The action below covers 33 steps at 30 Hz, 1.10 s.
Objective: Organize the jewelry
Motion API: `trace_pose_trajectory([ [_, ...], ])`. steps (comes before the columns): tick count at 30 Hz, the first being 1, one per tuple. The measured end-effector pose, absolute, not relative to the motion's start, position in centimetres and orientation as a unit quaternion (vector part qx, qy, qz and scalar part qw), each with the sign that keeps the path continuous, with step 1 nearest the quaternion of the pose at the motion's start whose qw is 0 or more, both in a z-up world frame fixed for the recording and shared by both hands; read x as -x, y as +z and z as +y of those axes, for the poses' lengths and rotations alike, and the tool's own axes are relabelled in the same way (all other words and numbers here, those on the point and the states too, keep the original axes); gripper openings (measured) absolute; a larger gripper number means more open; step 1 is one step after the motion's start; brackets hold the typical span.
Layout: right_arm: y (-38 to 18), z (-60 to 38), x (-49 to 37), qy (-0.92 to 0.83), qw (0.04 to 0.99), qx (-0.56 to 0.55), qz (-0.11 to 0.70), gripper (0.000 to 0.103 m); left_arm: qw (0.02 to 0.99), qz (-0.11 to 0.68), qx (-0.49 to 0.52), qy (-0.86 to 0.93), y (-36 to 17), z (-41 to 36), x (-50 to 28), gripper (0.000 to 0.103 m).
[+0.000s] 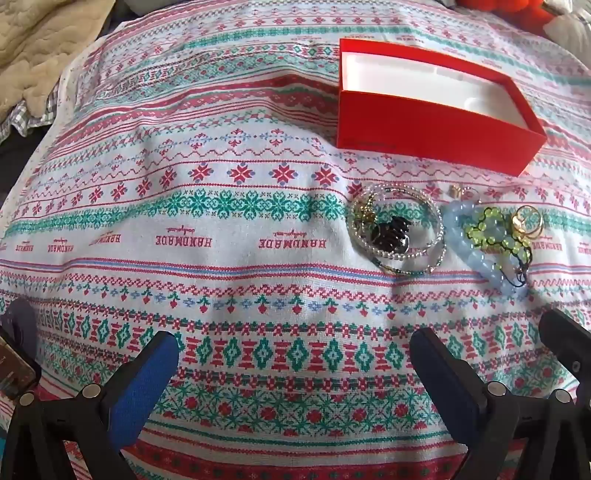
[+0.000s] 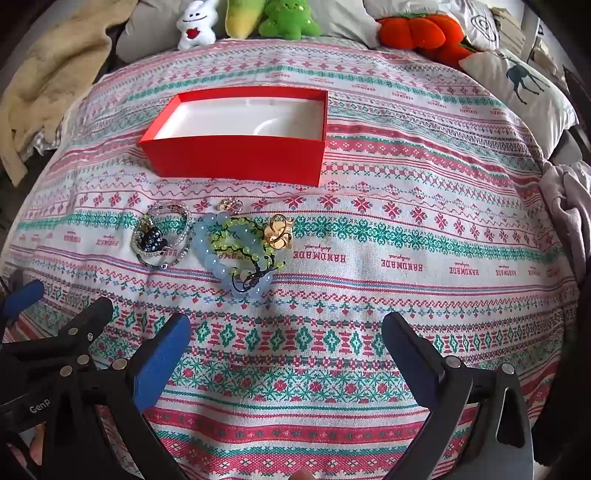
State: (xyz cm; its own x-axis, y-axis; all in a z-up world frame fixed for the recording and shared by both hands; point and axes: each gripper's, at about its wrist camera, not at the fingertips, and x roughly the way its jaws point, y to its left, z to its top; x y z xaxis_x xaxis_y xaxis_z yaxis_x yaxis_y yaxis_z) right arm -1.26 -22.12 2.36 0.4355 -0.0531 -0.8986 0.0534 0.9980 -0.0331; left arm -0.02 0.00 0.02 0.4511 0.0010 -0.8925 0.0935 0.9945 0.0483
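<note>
A patterned cloth (image 2: 369, 236) in red, green and white bands covers the bed, and the word HANDMADE is woven along one band, reading upside down from both wrist views. A red box (image 2: 236, 155) with a white lining stands open on the cloth, and the jewelry lies in a loose cluster on the near side of it, apart from the box. In that cluster a ring of pearl bracelets (image 2: 166, 236) circles a dark beaded piece (image 2: 153, 236); just beside it a pale blue bead bracelet (image 2: 218, 254) lies under a yellow-green bead string (image 2: 243, 236) with a black cord, and a gold ornament (image 2: 279, 232) touches that string on the far side. A small gold earring (image 2: 229, 204) sits between the cluster and the box. Nothing lies between the tongs and the jewelry but bare cloth. The left tongs (image 1: 295, 365) hang wide open over the cloth with nothing in them, the jewelry ahead and to their right; the right tongs (image 2: 286, 349) are likewise spread wide and empty, the blue bracelet just ahead of them. Beyond the cloth sit a white plush toy (image 2: 195, 26), a green plush toy (image 2: 288, 18), an orange plush pumpkin (image 2: 417, 31), a pillow with a deer print (image 2: 517, 88) and a beige blanket (image 2: 48, 81). White letters reading "GenP" show on the black gear at the lower left of the right wrist view
</note>
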Motion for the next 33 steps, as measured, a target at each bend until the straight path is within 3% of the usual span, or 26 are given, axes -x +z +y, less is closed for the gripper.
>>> trace_pose_trajectory([
  [33, 2.40, -22.09, 1.28, -0.030, 0.846, 0.000, 0.532, 0.103, 0.850, 0.524, -0.046, -0.026, -0.01, 0.29, -0.16, 0.103],
])
